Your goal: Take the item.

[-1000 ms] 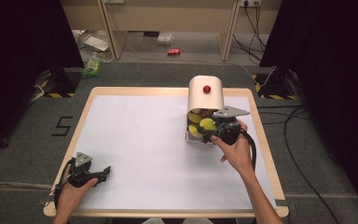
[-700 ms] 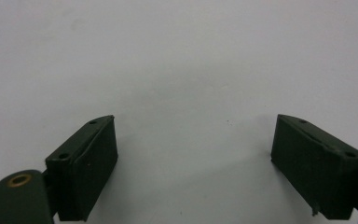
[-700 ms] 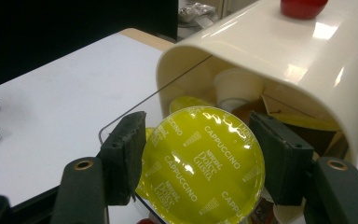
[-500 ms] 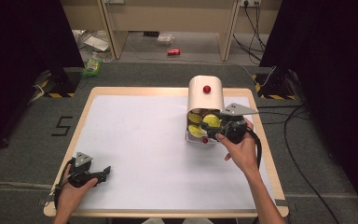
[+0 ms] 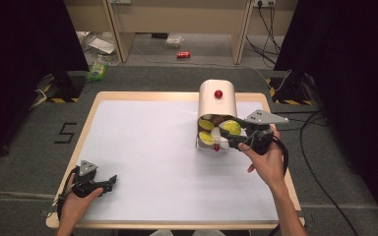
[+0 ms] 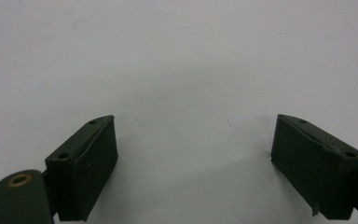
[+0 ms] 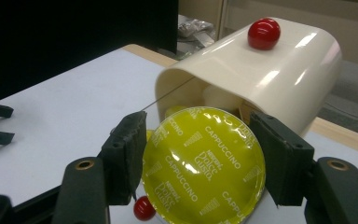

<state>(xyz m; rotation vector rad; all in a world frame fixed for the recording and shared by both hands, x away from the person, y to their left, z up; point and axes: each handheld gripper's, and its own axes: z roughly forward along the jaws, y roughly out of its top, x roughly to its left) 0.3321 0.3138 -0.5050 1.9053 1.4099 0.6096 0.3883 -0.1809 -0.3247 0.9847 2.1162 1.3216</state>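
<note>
Right tongs [image 7: 200, 163] clamp the yellow capsule [image 7: 204, 167], its foil lid facing the camera.

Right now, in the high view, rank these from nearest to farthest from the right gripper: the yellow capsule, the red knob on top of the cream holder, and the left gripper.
1. Yellow capsule: between the right gripper's jaws.
2. Red knob: on the cream holder, just beyond.
3. Left gripper: far across, at the table's near left corner.

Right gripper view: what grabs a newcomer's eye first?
The yellow cappuccino capsule, clamped between the right gripper's black jaws at bottom centre. Right behind it sits the cream capsule holder with a red knob on top, on the white table.
</note>
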